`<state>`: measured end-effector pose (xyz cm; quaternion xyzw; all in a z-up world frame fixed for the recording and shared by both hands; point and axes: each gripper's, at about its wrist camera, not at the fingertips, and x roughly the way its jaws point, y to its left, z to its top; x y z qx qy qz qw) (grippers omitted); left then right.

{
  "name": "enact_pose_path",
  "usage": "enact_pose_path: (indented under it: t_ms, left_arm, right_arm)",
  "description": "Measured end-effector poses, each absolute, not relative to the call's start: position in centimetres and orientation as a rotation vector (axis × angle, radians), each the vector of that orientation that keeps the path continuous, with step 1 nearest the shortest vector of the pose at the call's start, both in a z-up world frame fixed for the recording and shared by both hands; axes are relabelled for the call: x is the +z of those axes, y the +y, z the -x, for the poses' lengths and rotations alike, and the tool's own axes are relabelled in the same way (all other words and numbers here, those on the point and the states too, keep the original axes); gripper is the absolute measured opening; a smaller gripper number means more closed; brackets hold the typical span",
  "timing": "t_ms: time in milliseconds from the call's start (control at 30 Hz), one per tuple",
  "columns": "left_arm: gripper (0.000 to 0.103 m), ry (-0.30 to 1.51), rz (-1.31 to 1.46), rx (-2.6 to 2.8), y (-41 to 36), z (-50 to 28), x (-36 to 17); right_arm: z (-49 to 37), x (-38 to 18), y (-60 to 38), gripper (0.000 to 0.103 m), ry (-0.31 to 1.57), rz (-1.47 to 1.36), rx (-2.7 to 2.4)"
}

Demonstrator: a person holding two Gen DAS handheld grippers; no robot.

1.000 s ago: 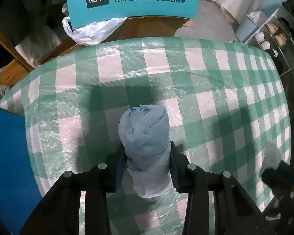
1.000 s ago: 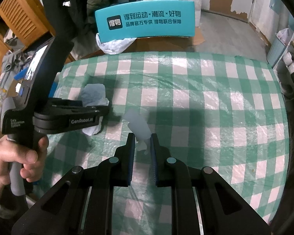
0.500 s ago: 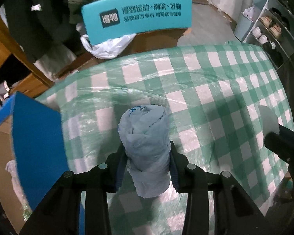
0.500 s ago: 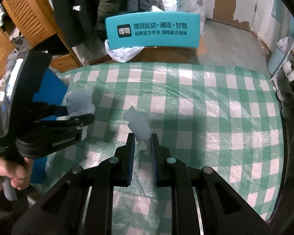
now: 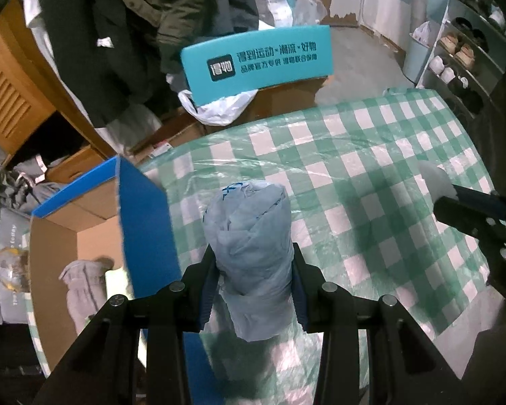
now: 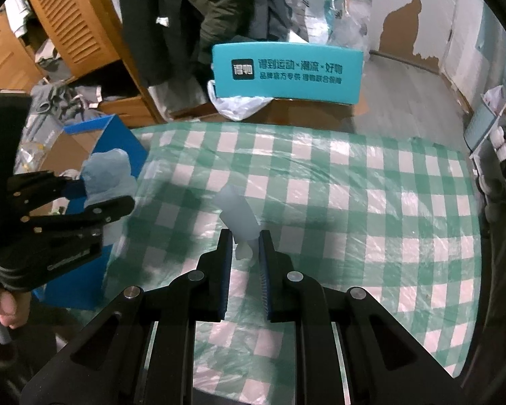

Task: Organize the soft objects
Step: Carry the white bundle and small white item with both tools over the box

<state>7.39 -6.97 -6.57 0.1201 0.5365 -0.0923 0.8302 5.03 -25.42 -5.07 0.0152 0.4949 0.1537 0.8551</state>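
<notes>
At the far left, beside the table edge, stands an open cardboard box with blue outer walls [image 5: 145,222], and a grey soft bundle [image 5: 81,287] already lies inside it. Just right of that wall, the left gripper [image 5: 253,280] is pinching a rolled pale-blue cloth bundle [image 5: 249,246] across its middle; the roll's long axis runs away from the camera along the fingers, its far end sticking out past the tips above the green-and-white checked tablecloth under clear plastic [image 5: 371,175]. The relation that counts: the box opening lies to the left of this roll and slightly nearer, so the left hand looks the better placed to drop first, by a short sideways carry over the blue wall. Further right, above the middle of the table, the right gripper [image 6: 245,246] is closed on a small whitish soft roll [image 6: 237,211], which tilts up and to the left beyond the tips, well apart from the box.
</notes>
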Motion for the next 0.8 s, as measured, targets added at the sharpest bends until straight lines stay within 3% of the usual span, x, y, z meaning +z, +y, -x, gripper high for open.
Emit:
enact_pose_path:
  t_ms: [800]
  left_arm:
    - [0.039, 1.01, -0.237, -0.119, -1.0, -1.6, -1.6]
  right_arm:
    - [-3.0, -1.2, -17.2, 0.014, 0.988, 0.035, 0.473]
